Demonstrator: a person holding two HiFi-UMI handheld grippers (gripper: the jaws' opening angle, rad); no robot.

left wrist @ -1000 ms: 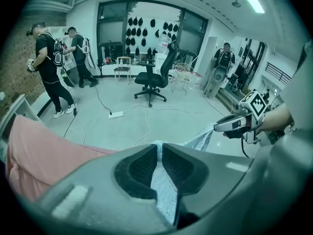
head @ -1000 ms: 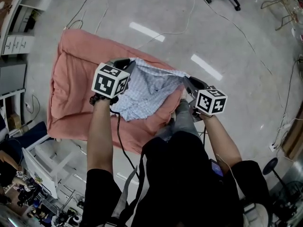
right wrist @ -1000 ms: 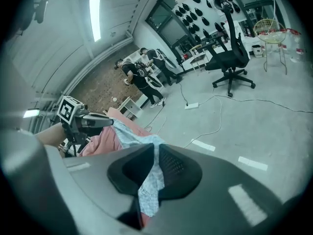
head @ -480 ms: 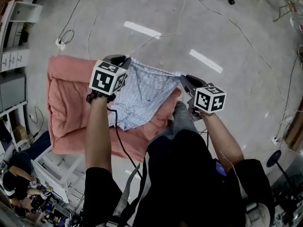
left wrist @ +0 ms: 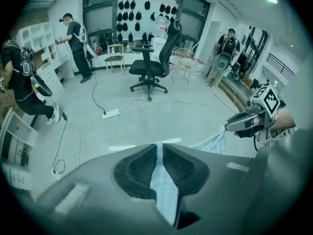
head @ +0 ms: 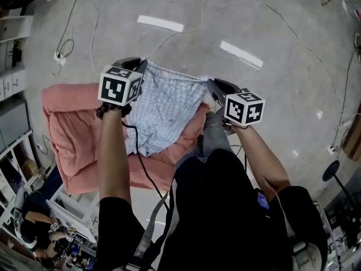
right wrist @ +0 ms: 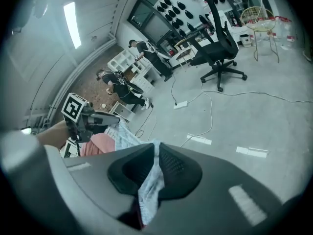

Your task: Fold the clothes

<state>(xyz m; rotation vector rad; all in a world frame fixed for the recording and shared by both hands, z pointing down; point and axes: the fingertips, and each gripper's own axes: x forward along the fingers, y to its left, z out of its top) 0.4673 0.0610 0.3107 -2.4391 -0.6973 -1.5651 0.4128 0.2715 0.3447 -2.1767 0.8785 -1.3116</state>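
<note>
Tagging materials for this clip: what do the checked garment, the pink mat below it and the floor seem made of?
Checked garment: thin woven cloth, probably cotton, matte; it sags in soft wrinkles.
Pink mat: padded textile, quilt-like, matte; puffy rolled edges.
Floor: hard, smooth grey, perhaps sealed concrete or resin; slight sheen with small bright glints.

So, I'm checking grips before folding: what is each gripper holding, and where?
The light blue checked fabric shirt, by its far edge: left gripper shut on the left end, right gripper on the right end.
</note>
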